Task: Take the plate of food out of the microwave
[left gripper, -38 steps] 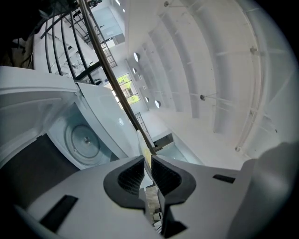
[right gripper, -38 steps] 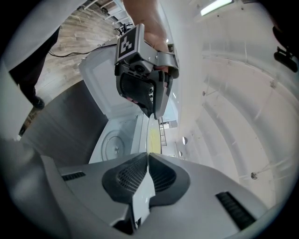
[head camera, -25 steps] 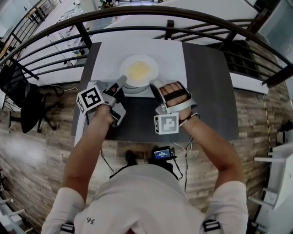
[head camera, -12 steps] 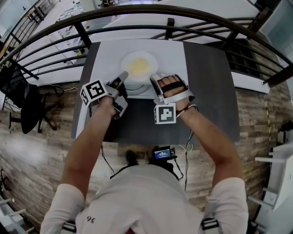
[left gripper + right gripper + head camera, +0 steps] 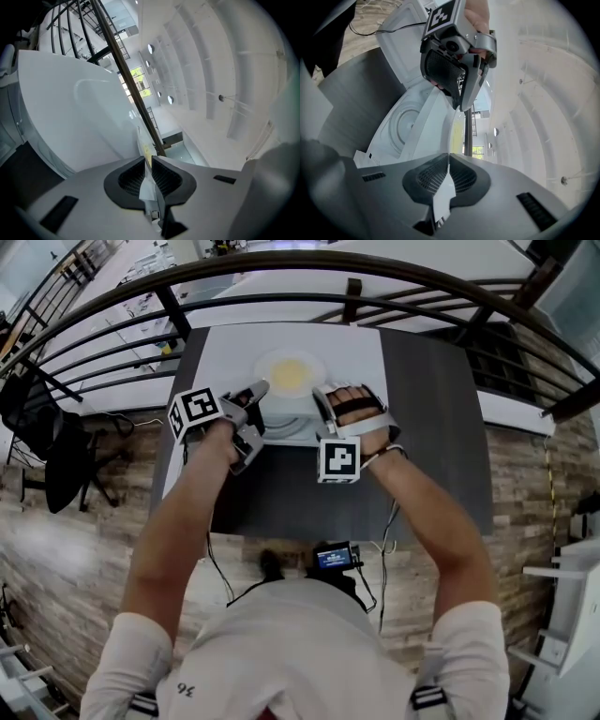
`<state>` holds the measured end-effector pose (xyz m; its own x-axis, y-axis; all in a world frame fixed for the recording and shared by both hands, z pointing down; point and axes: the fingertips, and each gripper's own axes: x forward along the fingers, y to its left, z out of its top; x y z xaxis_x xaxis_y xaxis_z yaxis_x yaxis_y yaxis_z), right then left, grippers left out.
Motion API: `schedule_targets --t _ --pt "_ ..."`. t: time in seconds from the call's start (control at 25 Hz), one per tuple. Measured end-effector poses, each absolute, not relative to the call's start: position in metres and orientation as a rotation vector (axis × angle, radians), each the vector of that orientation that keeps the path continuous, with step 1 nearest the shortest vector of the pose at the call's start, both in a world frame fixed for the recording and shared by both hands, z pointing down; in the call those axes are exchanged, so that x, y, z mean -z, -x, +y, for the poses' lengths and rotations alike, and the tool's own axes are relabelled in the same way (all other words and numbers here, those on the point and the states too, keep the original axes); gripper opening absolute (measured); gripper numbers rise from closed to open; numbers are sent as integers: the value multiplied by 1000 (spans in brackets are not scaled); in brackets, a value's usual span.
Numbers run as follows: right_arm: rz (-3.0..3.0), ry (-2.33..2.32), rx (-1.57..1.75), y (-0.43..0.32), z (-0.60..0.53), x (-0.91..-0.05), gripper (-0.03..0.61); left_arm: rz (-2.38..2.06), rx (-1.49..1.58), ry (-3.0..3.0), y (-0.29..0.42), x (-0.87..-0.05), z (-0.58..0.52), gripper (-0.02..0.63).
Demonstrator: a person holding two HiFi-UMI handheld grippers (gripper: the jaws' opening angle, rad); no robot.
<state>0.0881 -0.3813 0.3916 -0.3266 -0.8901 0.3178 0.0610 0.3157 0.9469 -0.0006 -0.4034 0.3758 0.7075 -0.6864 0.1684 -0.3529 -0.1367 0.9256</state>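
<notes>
A white plate (image 5: 291, 373) with yellow food is held between my two grippers over the white microwave (image 5: 217, 357). My left gripper (image 5: 261, 388) is shut on the plate's left rim, and my right gripper (image 5: 320, 394) is shut on its right rim. In the left gripper view the pads (image 5: 161, 178) clamp the thin plate edge (image 5: 146, 152). The right gripper view shows the same grip (image 5: 448, 165) on the rim (image 5: 457, 131), with the left gripper (image 5: 451, 65) across from it and a round turntable (image 5: 406, 123) below.
The microwave stands on a dark grey table (image 5: 431, 427). A black curved railing (image 5: 375, 277) runs behind it. A black chair (image 5: 47, 451) stands at the left on the wooden floor. A small device (image 5: 333, 555) hangs in front of the person's body.
Both grippers have carried the plate away from the person, up in the head view, and slightly lower. Both grips stay the same.
</notes>
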Motion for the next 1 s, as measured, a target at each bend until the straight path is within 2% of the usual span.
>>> schedule_targets --t 0.4,0.68,1.0 --pt "-1547 -779 1186 -91 -393 -394 15 -836 195 -1781 -5 -379 -400 38" --pt "-1531 -792 1199 -89 -401 -392 15 -844 191 -1797 -1 -380 -398 67" --pt "-1518 -790 1203 -89 -403 -391 15 -857 222 -1816 9 -378 -390 69"
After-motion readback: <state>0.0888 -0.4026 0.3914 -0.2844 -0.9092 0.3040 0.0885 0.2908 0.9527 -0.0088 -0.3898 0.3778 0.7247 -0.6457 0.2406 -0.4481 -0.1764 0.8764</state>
